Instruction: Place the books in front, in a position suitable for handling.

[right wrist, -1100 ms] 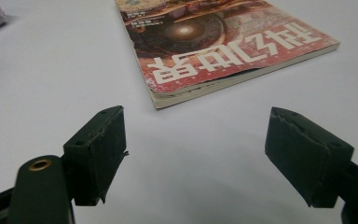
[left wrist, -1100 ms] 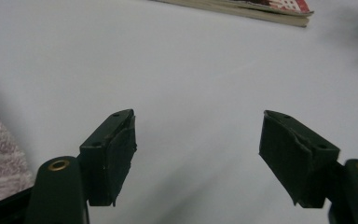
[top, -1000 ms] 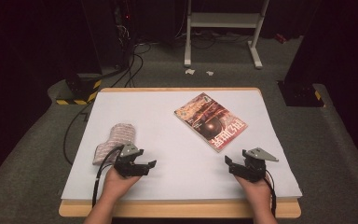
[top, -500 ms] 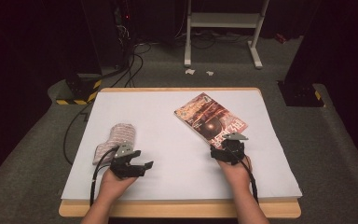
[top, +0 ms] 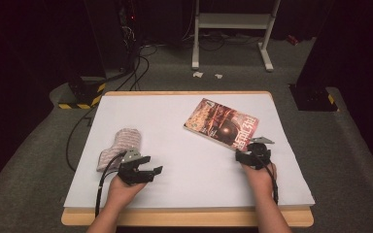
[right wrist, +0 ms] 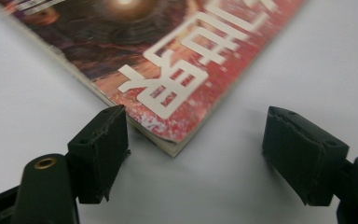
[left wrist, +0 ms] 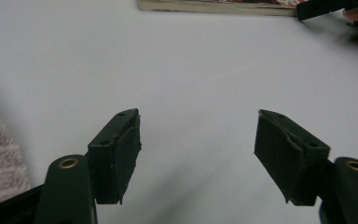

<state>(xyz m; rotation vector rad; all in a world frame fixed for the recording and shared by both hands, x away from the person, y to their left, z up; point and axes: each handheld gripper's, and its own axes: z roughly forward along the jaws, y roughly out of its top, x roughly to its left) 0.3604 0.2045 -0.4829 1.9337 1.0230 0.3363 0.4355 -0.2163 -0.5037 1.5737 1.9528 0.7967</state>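
Observation:
A red book (top: pixel 222 123) with big white characters lies flat at the table's right. Its near corner (right wrist: pixel 168 140) reaches between the jaws of my right gripper (right wrist: pixel 196 121), which stand open around it without pressing; the left jaw is close against the book's edge. From above, my right gripper (top: pixel 250 151) points away from me at that corner. My left gripper (top: pixel 151 171) rests at the front left, pointing right. Its jaws have just been closing a little but still stand open on bare white surface (left wrist: pixel 196 126). A pink-and-white knitted cloth (top: pixel 119 145) lies just left of it.
A white sheet (top: pixel 175 121) covers the wooden table (top: pixel 184 217). On the floor beyond are cables (top: pixel 136 58), a white metal stand (top: pixel 233 22), a black box with yellow-black stripes (top: pixel 82 94) and another black box (top: pixel 313 97).
My right hand has moved forward and left from the front right to the book's near corner. The left hand has stayed where it was.

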